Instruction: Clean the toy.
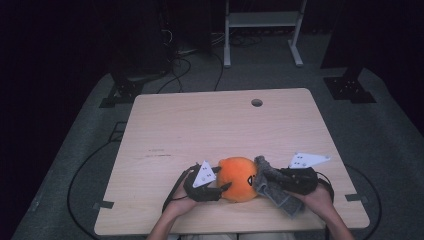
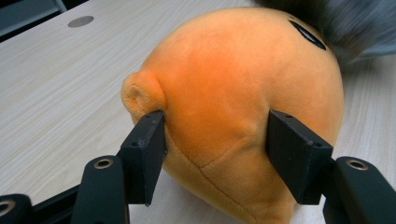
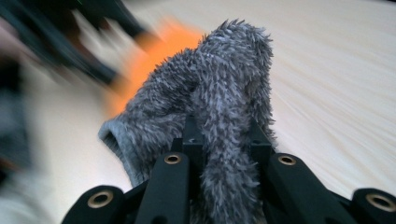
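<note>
A round orange plush toy (image 1: 237, 178) with a dark eye mark lies near the table's front edge. My left gripper (image 1: 224, 179) comes at it from the left. In the left gripper view its two black pads (image 2: 147, 154) press into the plush (image 2: 233, 84) from both sides and dent it. My right gripper (image 1: 267, 179) is shut on a grey fuzzy cloth (image 1: 272, 190) that touches the toy's right side. In the right gripper view the cloth (image 3: 219, 93) bunches up between the jaws of that gripper (image 3: 223, 140), with the orange plush (image 3: 163, 46) blurred behind it.
The light wooden table (image 1: 200, 125) has a round cable hole (image 1: 256, 102) near its far edge. Behind the table stand a white frame (image 1: 262, 25) and dark stand bases (image 1: 120, 92), with cables on the grey floor.
</note>
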`<act>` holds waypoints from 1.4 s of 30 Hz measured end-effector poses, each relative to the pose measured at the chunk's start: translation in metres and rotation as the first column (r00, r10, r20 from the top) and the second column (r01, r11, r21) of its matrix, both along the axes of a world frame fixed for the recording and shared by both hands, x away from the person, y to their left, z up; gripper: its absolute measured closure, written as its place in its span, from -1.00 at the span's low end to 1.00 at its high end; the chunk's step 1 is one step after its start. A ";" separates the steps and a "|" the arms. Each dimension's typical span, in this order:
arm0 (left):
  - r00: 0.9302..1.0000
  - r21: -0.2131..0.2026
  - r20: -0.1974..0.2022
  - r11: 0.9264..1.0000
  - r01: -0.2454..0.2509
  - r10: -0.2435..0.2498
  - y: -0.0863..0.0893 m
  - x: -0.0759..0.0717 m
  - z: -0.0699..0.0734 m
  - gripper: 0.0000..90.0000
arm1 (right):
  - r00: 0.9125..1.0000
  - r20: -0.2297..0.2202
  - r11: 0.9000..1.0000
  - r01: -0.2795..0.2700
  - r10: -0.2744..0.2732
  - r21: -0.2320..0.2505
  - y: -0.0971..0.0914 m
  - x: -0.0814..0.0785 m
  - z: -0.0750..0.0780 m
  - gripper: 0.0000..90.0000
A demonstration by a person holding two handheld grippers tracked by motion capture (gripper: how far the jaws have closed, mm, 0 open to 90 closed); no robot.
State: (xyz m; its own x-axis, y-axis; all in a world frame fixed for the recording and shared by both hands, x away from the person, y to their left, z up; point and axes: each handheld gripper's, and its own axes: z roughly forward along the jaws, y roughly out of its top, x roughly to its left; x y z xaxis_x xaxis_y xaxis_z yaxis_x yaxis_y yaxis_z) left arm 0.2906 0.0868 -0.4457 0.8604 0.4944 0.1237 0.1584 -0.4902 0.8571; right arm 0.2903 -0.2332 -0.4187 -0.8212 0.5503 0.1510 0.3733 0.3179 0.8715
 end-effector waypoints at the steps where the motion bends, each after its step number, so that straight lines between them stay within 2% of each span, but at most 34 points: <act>1: 1.000 0.000 0.000 1.000 0.003 -0.003 0.000 0.000 0.000 -0.16 | 1.000 0.003 0.999 -0.026 0.026 0.041 0.005 -0.001 0.005 0.68; 2: 1.000 -0.004 -0.007 1.000 0.008 -0.008 0.001 0.000 0.001 -0.17 | 1.000 0.007 0.999 -0.029 0.029 0.031 0.009 -0.001 0.006 0.68; 3: 1.000 -0.019 -0.021 1.000 0.015 -0.016 0.002 0.000 0.002 -0.20 | 0.999 0.017 0.999 -0.029 0.030 -0.018 0.017 0.000 0.005 0.68; 4: 0.998 -0.052 -0.049 0.998 0.034 -0.037 0.005 0.002 0.004 -0.39 | 0.999 0.028 0.995 -0.034 0.037 -0.096 0.027 -0.001 -0.004 0.68; 5: 0.995 -0.082 -0.083 0.996 0.043 -0.050 0.007 0.004 0.007 -0.39 | 0.999 0.028 0.995 -0.034 0.037 -0.096 0.027 -0.001 -0.004 0.68; 7: 0.991 -0.158 -0.121 0.987 0.036 -0.056 0.010 0.008 0.012 -0.57 | 0.997 0.048 0.992 -0.050 0.056 -0.117 0.031 -0.007 -0.008 0.69; 8: 0.990 -0.195 -0.130 0.980 0.030 -0.057 0.011 0.010 0.014 -0.59 | 0.996 0.060 0.990 -0.060 0.068 -0.130 0.031 -0.010 -0.007 0.69; 9: 0.991 -0.204 -0.126 0.979 0.015 -0.041 0.010 0.012 0.016 -0.61 | 0.994 0.069 0.987 -0.070 0.081 -0.146 0.032 -0.013 -0.006 0.69; 11: 0.990 -0.184 -0.142 0.983 -0.007 -0.020 0.007 0.016 0.017 -0.66 | 0.991 0.085 0.983 -0.088 0.103 -0.162 0.032 -0.018 -0.006 0.69; 12: 0.987 -0.166 -0.162 0.986 -0.018 -0.009 0.004 0.018 0.015 -0.68 | 0.991 0.087 0.982 -0.091 0.107 -0.166 0.032 -0.019 -0.006 0.69; 13: 0.980 -0.141 -0.200 0.990 -0.018 -0.010 0.001 0.020 0.011 -0.69 | 0.990 0.090 0.981 -0.095 0.112 -0.168 0.032 -0.020 -0.007 0.69; 15: 0.969 -0.158 -0.247 0.987 -0.012 -0.028 -0.001 0.022 0.006 -0.67 | 0.990 0.082 0.981 -0.104 0.118 -0.165 0.031 -0.020 -0.007 0.69; 16: 0.966 -0.172 -0.255 0.985 0.001 -0.045 -0.001 0.023 0.004 -0.53 | 0.989 0.082 0.980 -0.106 0.121 -0.166 0.031 -0.020 -0.007 0.69; 17: 0.972 -0.165 -0.231 0.986 -0.002 -0.037 -0.002 0.021 0.004 -0.39 | 0.989 0.082 0.981 -0.108 0.122 -0.164 0.029 -0.019 -0.007 0.69; 18: 0.988 -0.137 -0.152 0.990 0.015 -0.036 -0.004 0.016 0.007 -0.10 | 0.993 0.075 0.990 -0.087 0.096 -0.108 0.018 -0.013 -0.001 0.69; 19: 0.988 -0.137 -0.152 0.990 0.015 -0.036 -0.004 0.016 0.007 -0.06 | 0.993 0.075 0.990 -0.087 0.096 -0.108 0.018 -0.013 -0.001 0.69; 20: 0.990 -0.128 -0.116 0.990 0.061 -0.076 -0.005 0.012 0.009 -0.06 | 0.997 0.071 0.999 -0.025 0.028 -0.040 0.006 -0.005 0.003 0.69; 21: 0.990 -0.128 -0.116 0.990 0.061 -0.076 -0.005 0.012 0.009 -0.07 | 0.997 0.071 0.999 -0.025 0.028 -0.040 0.006 -0.005 0.003 0.69; 22: 0.989 -0.132 -0.118 0.988 0.075 -0.091 -0.004 0.011 0.010 -0.07 | 0.999 0.051 1.000 0.013 -0.012 -0.017 0.001 0.000 0.003 0.69; 23: 0.985 -0.143 -0.135 0.986 0.086 -0.106 -0.003 0.011 0.011 -0.11 | 0.999 0.026 0.999 0.029 -0.029 -0.020 -0.001 0.003 0.001 0.69; 25: 0.978 -0.157 -0.168 0.982 0.101 -0.128 0.000 0.013 0.012 -0.28 | 1.000 0.014 0.998 0.011 -0.010 -0.055 0.005 0.002 -0.006 0.69; 28: 0.968 -0.170 -0.231 0.984 0.055 -0.094 0.000 0.017 0.017 -0.71 | 0.998 0.046 0.995 -0.041 0.045 -0.088 0.016 -0.007 -0.004 0.69; 30: 0.954 -0.154 -0.287 0.987 0.038 -0.082 -0.005 0.020 0.017 -0.80 | 0.996 0.058 0.994 -0.058 0.064 -0.097 0.018 -0.010 -0.002 0.69; 31: 0.951 -0.141 -0.299 0.989 0.035 -0.076 -0.009 0.020 0.016 -0.74 | 0.996 0.060 0.993 -0.058 0.064 -0.098 0.018 -0.011 -0.002 0.69; 32: 0.964 -0.146 -0.249 0.987 0.062 -0.097 -0.012 0.016 0.014 -0.46 | 0.997 0.054 0.993 -0.049 0.055 -0.107 0.017 -0.011 -0.002 0.69; 33: 0.964 -0.146 -0.249 0.987 0.062 -0.097 -0.012 0.016 0.014 -0.28 | 0.997 0.054 0.993 -0.049 0.055 -0.107 0.017 -0.011 -0.002 0.69; 34: 0.974 -0.142 -0.207 0.988 0.066 -0.095 -0.013 0.013 0.015 -0.28 | 0.998 0.047 0.993 -0.044 0.049 -0.106 0.015 -0.010 -0.002 0.69; 35: 0.981 -0.153 -0.168 0.986 0.069 -0.095 -0.013 0.011 0.016 -0.19 | 0.998 0.048 0.994 -0.037 0.042 -0.102 0.011 -0.009 -0.001 0.69; 36: 0.991 -0.170 -0.104 0.983 0.069 -0.088 -0.014 0.009 0.018 -0.10 | 0.998 0.069 0.997 -0.003 0.008 -0.071 0.005 -0.006 0.004 0.69; 37: 0.995 -0.168 -0.056 0.983 0.069 -0.080 -0.015 0.007 0.019 -0.10 | 0.998 0.069 0.997 -0.003 0.008 -0.071 0.005 -0.006 0.004 0.69; 38: 0.998 -0.155 0.013 0.986 0.067 -0.066 -0.016 0.005 0.020 -0.09 | 0.996 0.084 0.999 0.014 -0.012 -0.029 0.004 -0.004 0.009 0.69; 39: 0.996 -0.151 0.075 0.986 0.067 -0.056 -0.018 0.004 0.020 -0.09 | 0.996 0.084 0.999 0.014 -0.012 -0.029 0.004 -0.004 0.009 0.69; 40: 0.995 -0.140 0.087 0.988 0.068 -0.056 -0.017 0.004 0.019 -0.14 | 0.996 0.089 0.999 0.027 -0.024 -0.034 0.010 -0.002 0.008 0.69; 42: 0.997 -0.139 0.031 0.988 0.068 -0.064 -0.014 0.008 0.016 -0.23 | 0.997 0.080 0.998 0.023 -0.019 -0.051 0.014 0.000 0.005 0.69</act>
State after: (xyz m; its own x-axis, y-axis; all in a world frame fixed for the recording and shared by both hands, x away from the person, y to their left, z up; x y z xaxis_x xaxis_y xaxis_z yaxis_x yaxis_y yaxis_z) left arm 0.2984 0.0725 -0.4292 0.8890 0.4508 0.0808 0.1059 -0.3739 0.9214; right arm 0.2903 -0.2187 -0.4135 -0.8175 0.5731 0.0566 0.3106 0.3560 0.8813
